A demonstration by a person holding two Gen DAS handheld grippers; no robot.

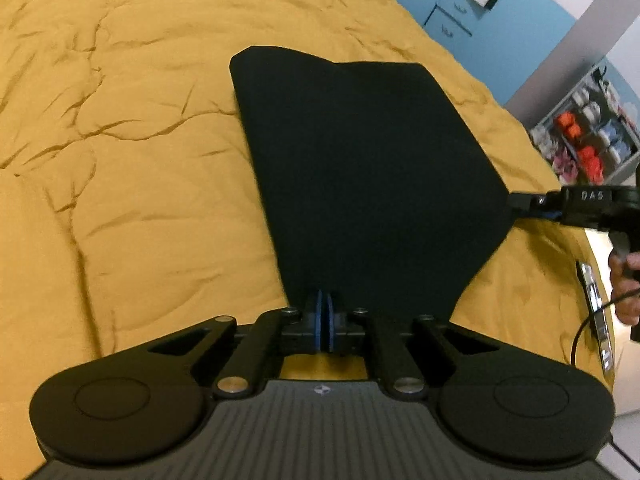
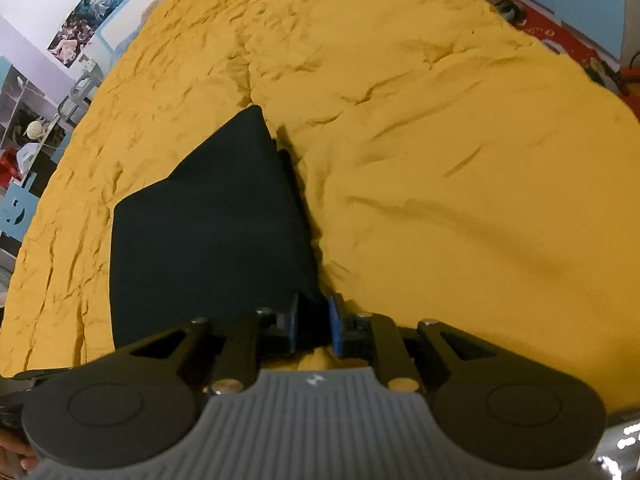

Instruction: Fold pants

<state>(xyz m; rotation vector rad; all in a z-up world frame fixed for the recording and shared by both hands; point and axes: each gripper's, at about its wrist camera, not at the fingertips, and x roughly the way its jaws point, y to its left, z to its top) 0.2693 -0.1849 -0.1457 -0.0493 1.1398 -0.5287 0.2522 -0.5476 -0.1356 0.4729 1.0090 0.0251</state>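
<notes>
Black pants [image 1: 360,168] lie folded on a yellow bedspread [image 1: 120,140]. My left gripper [image 1: 323,312] is shut on the near edge of the pants. My right gripper [image 1: 516,202] comes in from the right and pinches the pants' right corner. In the right wrist view the pants [image 2: 208,232] stretch ahead and left, and my right gripper [image 2: 314,320] holds a bunch of black cloth between its blue pads, with the jaws a little apart around it. The cloth between the two grippers is pulled taut.
The yellow bedspread [image 2: 440,160] is wrinkled all around. A blue cabinet [image 1: 452,20] and a shelf with toys [image 1: 588,136] stand beyond the bed's right side. A red mat with clutter [image 2: 560,36] lies past the far bed edge.
</notes>
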